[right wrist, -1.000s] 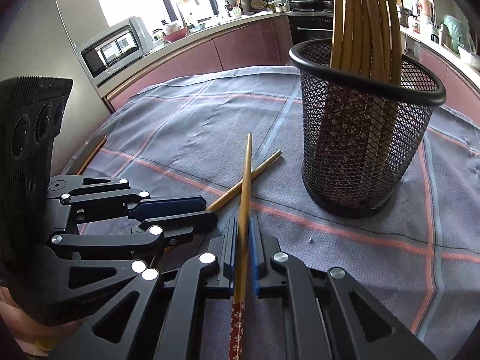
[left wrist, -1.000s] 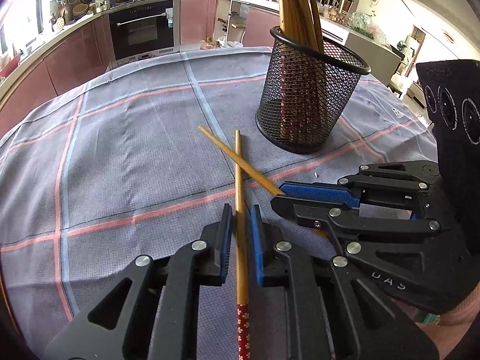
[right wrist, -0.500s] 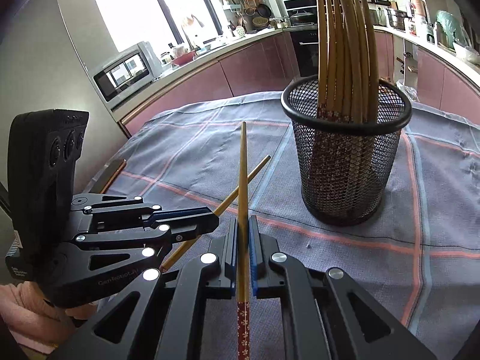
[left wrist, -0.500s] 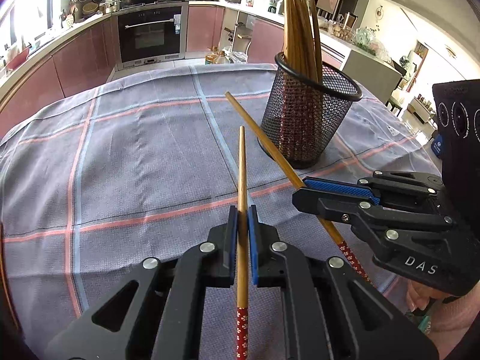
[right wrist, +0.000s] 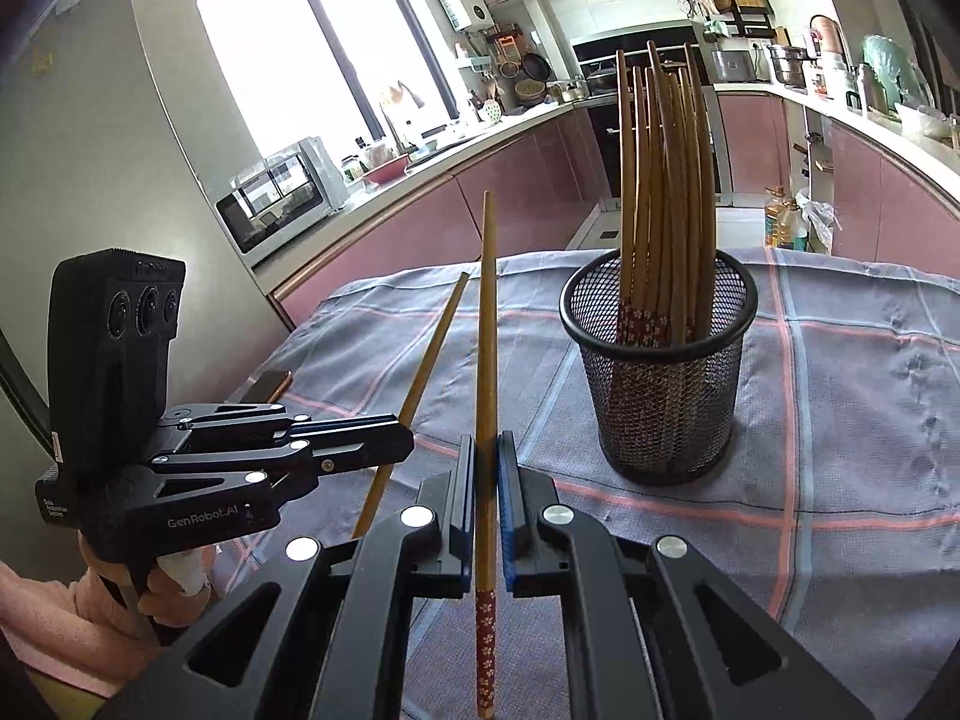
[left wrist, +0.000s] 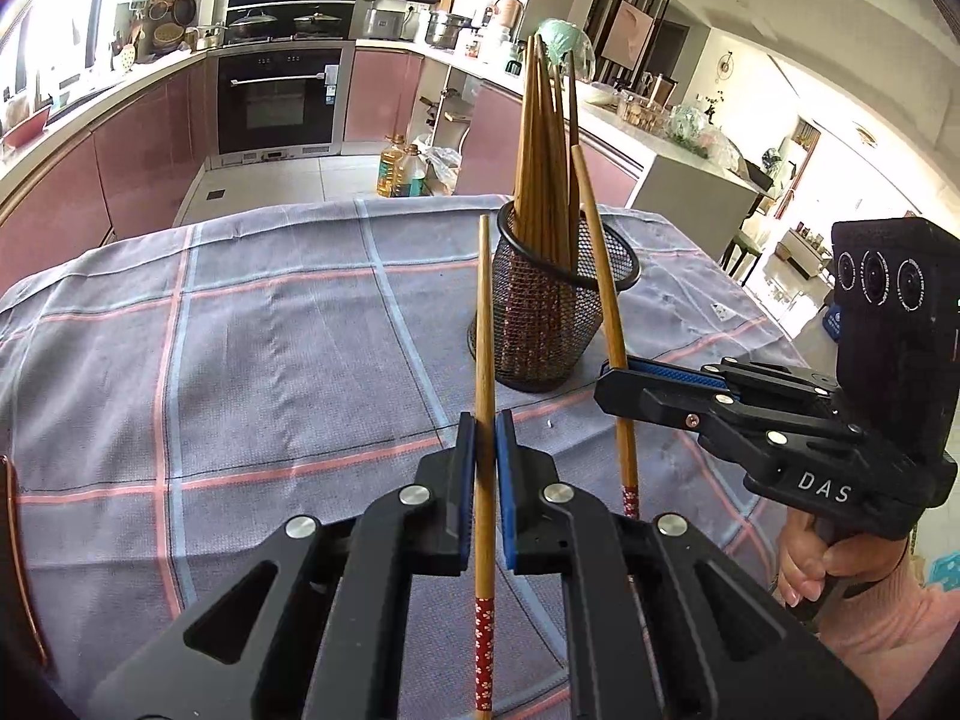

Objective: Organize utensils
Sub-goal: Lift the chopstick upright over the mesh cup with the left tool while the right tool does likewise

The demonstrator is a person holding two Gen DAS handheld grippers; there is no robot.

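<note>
Bamboo, one chopstick to each hand-held gripper. The left hand-held gripper (left wrist: 485, 438) is clamped on the left chopstick (left wrist: 483, 324) partway along its shaft, blue pads (left wrist: 503, 480) pressing both sides. The plain narrow tip points up and away, and the red flower-patterned end hangs below the jaws. That grip probably leaves enough free length to steer the stick.

To its right, the right hand-held gripper (right wrist: 486, 462) is clamped on the right chopstick (right wrist: 486, 360) in the same manner, patterned end trailing below. Both sticks are clear of the checked grey cloth (left wrist: 270, 330) that covers the counter, each tilted up towards the holder, which suggests they are being carried to it as a pair.

Furthest right stands the black mesh holder (right wrist: 660, 384) on the cloth, near the grippers but apart from them. A bundle of like chopsticks (right wrist: 666, 192) stands in it with the patterned ends down, so the two held ones would likely need turning over to match.

Count: two grippers, two held chopsticks, one holder. The bundle in it looks like roughly ten, but they overlap too much for a sure number. No loose chopsticks show on the cloth.
</note>
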